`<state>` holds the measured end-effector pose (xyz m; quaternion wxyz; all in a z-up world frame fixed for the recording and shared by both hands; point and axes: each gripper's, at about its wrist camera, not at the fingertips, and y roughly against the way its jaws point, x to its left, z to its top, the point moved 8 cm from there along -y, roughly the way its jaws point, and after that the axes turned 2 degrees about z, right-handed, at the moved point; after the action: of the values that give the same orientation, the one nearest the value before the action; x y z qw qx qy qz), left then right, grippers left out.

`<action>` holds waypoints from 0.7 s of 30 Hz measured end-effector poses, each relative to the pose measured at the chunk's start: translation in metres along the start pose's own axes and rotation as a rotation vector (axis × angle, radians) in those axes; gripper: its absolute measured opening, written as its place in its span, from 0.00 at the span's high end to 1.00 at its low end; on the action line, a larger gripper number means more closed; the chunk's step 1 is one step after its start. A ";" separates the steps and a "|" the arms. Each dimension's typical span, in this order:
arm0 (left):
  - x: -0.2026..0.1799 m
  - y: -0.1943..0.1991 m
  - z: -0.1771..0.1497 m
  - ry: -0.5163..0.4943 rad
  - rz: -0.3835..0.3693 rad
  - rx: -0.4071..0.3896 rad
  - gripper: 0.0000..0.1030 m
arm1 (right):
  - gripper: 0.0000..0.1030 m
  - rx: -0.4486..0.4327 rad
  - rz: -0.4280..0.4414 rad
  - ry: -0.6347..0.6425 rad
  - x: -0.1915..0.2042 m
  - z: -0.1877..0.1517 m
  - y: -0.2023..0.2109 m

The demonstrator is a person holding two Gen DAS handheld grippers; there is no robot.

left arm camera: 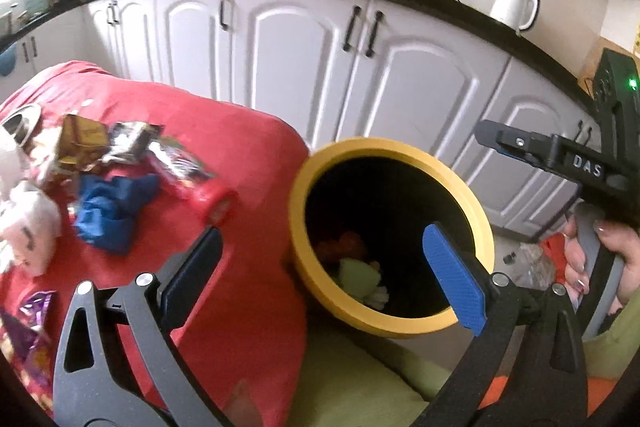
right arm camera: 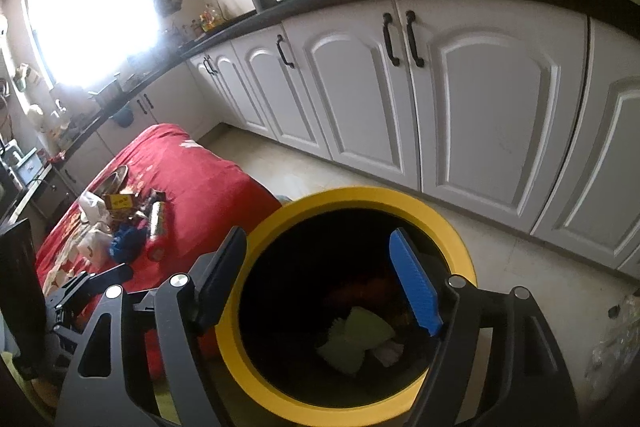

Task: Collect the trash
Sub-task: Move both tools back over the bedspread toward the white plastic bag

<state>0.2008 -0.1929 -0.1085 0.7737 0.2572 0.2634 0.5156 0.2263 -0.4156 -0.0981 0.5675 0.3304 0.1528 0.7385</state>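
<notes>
Step in hand: a drop into the bin (right arm camera: 352, 195) looks finished; the right gripper (right arm camera: 320, 283) hangs over its mouth, jaws apart, nothing between them
Left gripper (left arm camera: 324, 267): spread wide and empty, between the bin's rim and the red-covered table (left arm camera: 224, 147)
Trash in the bin: a pale green scrap (right arm camera: 360, 339), something red and a whitish bit lie at the bottom
Trash left: a heap on the table, well apart from the bin
Count: one blue crumpled piece (left arm camera: 112, 211), one yellow-brown packet (left arm camera: 80, 139), about two shiny wrappers (left arm camera: 136, 139), one purple wrapper (left arm camera: 32, 311) at the near edge, some white crumpled paper (left arm camera: 28, 223); blur hides the exact number
Bins: one, yellow-rimmed
Next move: I judge the left gripper should swing to the heap, straddle one piece, and close on it
</notes>
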 end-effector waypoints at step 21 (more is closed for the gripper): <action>0.052 0.059 0.014 0.092 0.094 -0.156 0.11 | 0.19 -0.112 0.041 0.155 0.074 0.013 0.033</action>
<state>0.1888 -0.1263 -0.0664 0.7534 0.1846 0.2453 0.5815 0.2005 -0.3584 -0.0462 0.5562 0.2431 0.1481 0.7808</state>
